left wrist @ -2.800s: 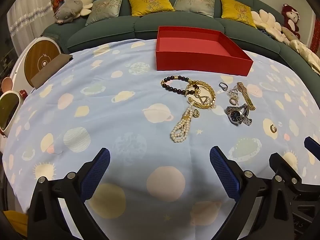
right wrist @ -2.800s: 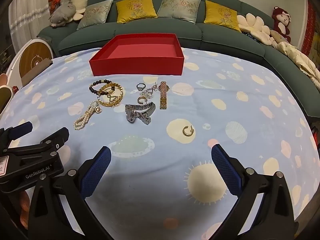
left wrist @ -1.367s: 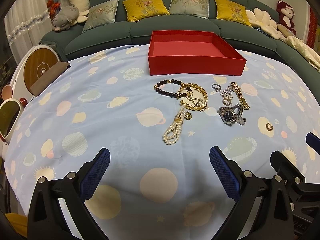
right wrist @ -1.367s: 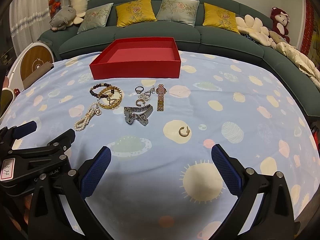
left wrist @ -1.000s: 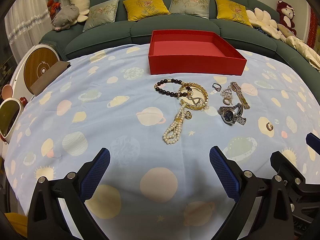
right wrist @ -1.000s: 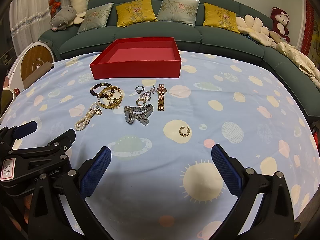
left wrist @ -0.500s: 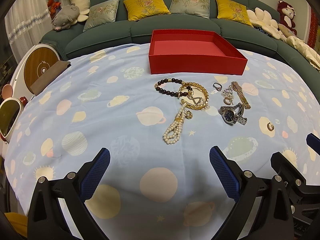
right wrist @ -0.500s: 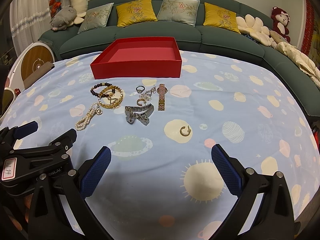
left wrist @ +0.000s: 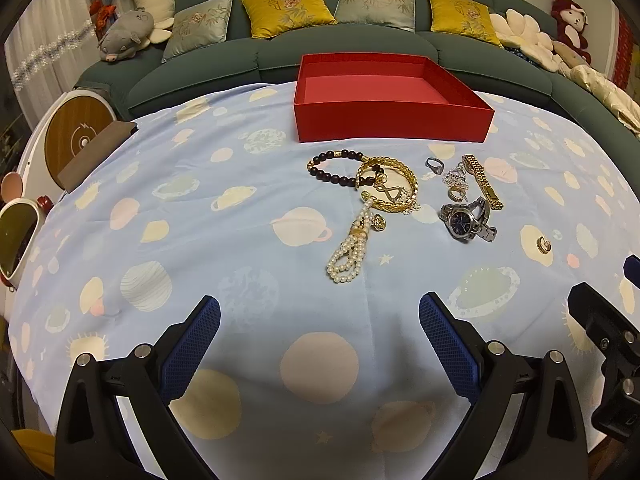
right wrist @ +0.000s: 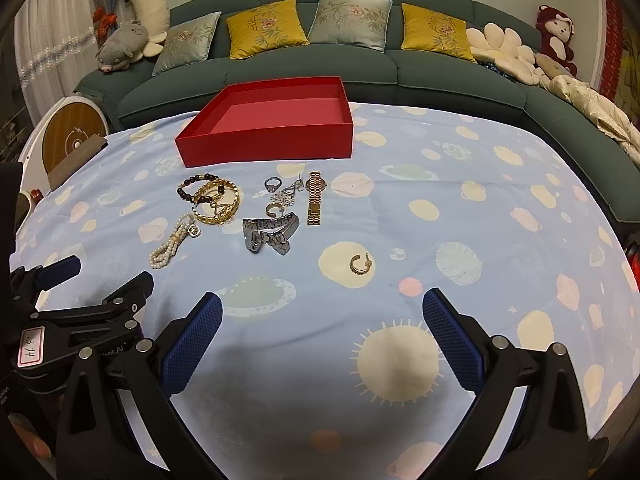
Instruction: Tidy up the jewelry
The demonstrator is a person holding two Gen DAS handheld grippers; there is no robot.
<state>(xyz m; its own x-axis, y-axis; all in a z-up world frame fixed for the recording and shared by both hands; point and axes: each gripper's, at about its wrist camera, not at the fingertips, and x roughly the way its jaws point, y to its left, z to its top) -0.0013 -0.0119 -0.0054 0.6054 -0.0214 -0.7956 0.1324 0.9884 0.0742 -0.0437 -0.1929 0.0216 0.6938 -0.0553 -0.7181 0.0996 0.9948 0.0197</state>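
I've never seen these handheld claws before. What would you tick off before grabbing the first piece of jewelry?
1. Left gripper open, nothing held: ok.
2. Right gripper open, nothing held: ok.
3. Open red cardboard box shows no contents: ok.
4. Small gold hoop earring lies apart from the rest, easy first pick: ok.
5. Gold chain bracelet overlaps the dark bead bracelet; a separate lift: not ok.
6. White pearl strand free of the gold chain bracelet: cannot tell.
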